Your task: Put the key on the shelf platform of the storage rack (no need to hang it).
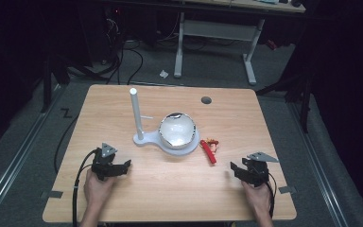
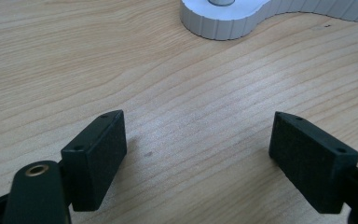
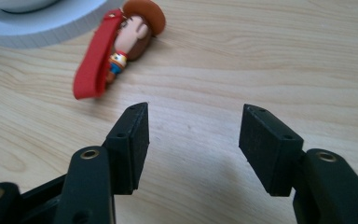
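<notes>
Two claws are resting on the bench [image 1: 123, 198], left claw [image 2: 198, 154] and right claw [image 3: 193, 144] both gaping wide and empty, with the red-strapped cowboy keychain [image 3: 116, 51] lying just ahead of the right claw, touching the white stand [image 3: 42, 28].

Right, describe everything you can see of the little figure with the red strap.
The figure is a small toy keyring: a cartoon head with a brown hat, a bit of yellow, red and blue clothing below it, and a flat red strap that looks rubbery. It lies flat on the wooden table, just right of the white stand's base, hat end close to it; whether they touch I cannot tell. The right gripper is open just short of it, not touching.
</notes>
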A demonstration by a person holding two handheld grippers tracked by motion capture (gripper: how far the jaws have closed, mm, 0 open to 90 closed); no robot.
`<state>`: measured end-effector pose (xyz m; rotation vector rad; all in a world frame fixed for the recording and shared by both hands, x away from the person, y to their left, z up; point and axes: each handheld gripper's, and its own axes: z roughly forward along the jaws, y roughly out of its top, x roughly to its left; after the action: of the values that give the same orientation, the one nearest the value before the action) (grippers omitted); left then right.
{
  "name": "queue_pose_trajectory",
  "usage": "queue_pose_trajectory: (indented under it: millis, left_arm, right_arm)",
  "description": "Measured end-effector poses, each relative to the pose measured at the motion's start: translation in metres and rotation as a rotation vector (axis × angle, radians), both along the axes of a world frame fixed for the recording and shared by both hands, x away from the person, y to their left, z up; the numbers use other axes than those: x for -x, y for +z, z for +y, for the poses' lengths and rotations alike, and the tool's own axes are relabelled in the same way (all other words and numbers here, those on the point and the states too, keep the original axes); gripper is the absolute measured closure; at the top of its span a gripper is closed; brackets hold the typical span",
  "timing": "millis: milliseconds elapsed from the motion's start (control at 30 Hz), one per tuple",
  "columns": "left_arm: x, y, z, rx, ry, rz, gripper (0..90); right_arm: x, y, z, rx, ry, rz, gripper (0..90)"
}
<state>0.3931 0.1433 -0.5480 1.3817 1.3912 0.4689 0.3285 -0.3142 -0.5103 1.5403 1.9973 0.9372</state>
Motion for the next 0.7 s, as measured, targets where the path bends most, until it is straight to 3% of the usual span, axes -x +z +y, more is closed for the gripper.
queue_pose_trajectory:
  millis: [333, 700]
  left_arm:
    - [0.000, 0.000, 0.000, 0.000, 0.001, 0.000, 19.3]
    - [0.000, 0.000, 0.000, 0.001, 0.001, 0.000, 19.4]
  right_arm:
    - [-0.009, 0.007, 0.022, -0.027, 0.057, -0.012, 40.1]
    - [-0.028, 0.009, 0.050, -0.005, 0.093, 0.022, 33.3]
